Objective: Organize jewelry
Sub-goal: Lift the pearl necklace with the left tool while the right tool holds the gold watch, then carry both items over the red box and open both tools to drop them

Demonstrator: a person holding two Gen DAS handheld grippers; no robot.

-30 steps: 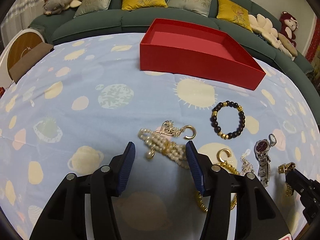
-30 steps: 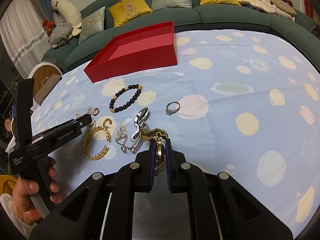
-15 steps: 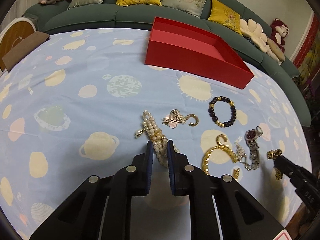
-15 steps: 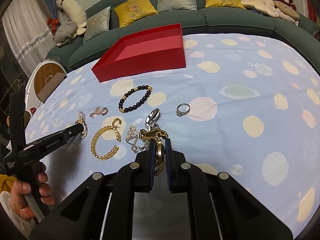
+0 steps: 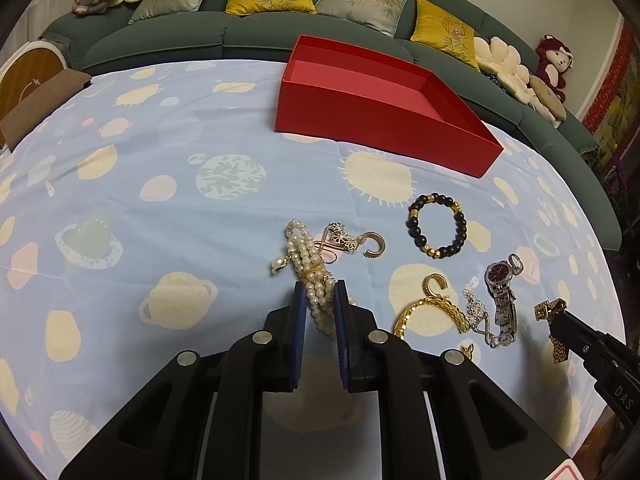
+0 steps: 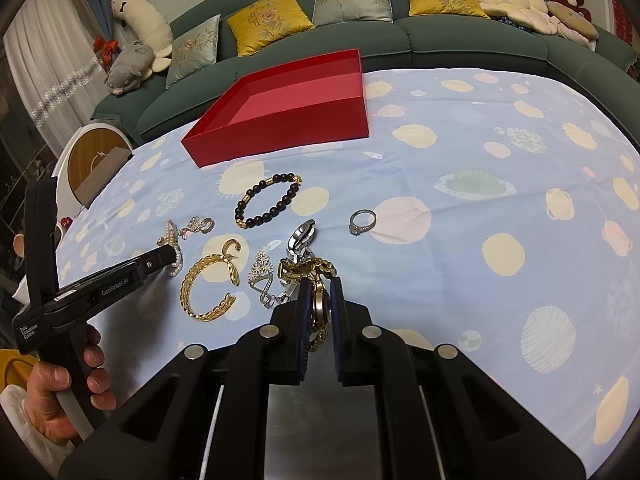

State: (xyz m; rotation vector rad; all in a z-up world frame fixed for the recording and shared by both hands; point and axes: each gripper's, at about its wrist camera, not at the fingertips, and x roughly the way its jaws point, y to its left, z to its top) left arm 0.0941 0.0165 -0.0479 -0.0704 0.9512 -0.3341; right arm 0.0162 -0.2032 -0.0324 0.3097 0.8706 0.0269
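My left gripper is shut on a white pearl bracelet, whose far end still lies on the blue cloth. In the right wrist view the left gripper shows at the left, a hand on its handle. My right gripper is shut on a gold link watch; the left wrist view shows it at the right edge. An open red box stands at the far side of the table, and it looks bare inside.
On the cloth lie a black bead bracelet, a gold bangle, a silver watch, a silver pendant, a ring and a small hooked brooch. A green sofa with cushions curves behind the table.
The left gripper's jaws went from wide open to shut on the pearl bracelet, and its view tipped slightly. The right gripper kept its hold on the gold watch.
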